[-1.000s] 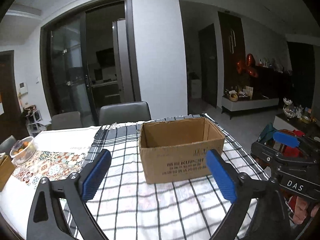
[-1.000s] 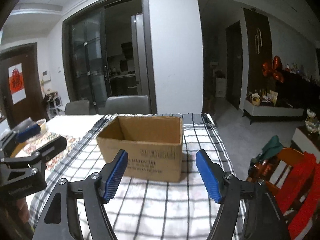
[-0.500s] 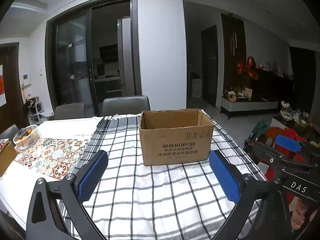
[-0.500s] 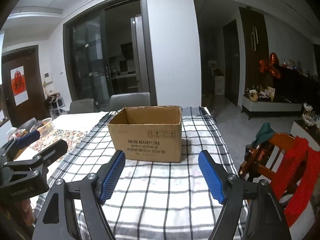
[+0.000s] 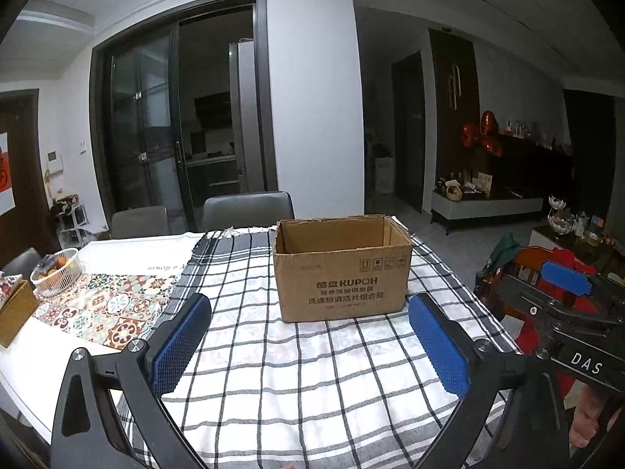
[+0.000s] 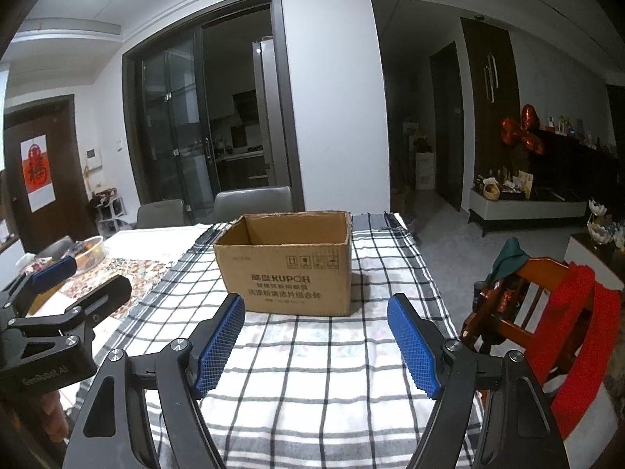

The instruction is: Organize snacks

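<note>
Both jaws held wide and empty, box [image 5: 341, 269] ahead between them; no snacks seen, so thin cardboard could be crushed if grabbed.

We see a black-and-white checked tablecloth [image 5: 312, 371] covering the near part of the table, and beside it, to the left, a patterned runner with coloured tile motifs [image 5: 113, 308]. On that runner stands a white mesh bowl of fruit [image 5: 56, 271], near a tan box at the left edge [image 5: 13, 312]. Two grey upholstered chairs [image 5: 248, 209] stand at the far side of the table, before dark glass sliding doors [image 6: 187, 133]. To the right, a wooden chair draped with red cloth [image 6: 562, 312] stands close by the table, and red foil balloons [image 6: 521, 131] hang above a low sideboard.
</note>
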Demonstrator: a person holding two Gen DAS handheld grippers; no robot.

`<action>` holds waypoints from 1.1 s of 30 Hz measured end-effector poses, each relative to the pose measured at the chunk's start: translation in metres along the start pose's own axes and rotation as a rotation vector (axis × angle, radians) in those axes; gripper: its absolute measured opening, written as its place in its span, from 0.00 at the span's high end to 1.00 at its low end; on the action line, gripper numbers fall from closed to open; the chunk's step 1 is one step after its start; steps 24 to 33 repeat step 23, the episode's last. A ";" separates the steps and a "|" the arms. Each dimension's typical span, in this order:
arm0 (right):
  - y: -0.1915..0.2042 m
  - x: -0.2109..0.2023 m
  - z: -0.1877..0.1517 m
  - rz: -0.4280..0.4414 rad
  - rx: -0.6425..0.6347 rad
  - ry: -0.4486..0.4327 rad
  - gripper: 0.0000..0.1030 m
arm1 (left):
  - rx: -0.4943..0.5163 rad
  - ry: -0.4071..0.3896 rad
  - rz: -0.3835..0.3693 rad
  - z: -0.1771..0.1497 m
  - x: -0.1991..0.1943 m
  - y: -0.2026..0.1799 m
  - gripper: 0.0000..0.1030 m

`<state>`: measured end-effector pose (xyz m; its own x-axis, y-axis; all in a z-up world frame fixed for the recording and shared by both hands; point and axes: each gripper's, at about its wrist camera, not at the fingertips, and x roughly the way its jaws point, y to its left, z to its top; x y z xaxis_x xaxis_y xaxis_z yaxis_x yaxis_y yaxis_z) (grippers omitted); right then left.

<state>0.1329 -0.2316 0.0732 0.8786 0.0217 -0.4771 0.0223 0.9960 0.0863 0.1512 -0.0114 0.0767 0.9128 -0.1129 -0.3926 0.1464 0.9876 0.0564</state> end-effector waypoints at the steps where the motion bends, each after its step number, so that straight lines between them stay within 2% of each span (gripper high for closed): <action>1: 0.000 -0.001 0.000 0.000 -0.002 -0.002 0.26 | -0.001 0.002 0.000 0.000 0.000 0.000 0.00; 33: 0.002 -0.003 0.000 -0.002 -0.005 -0.003 0.26 | -0.008 0.003 -0.002 -0.002 -0.001 0.000 0.00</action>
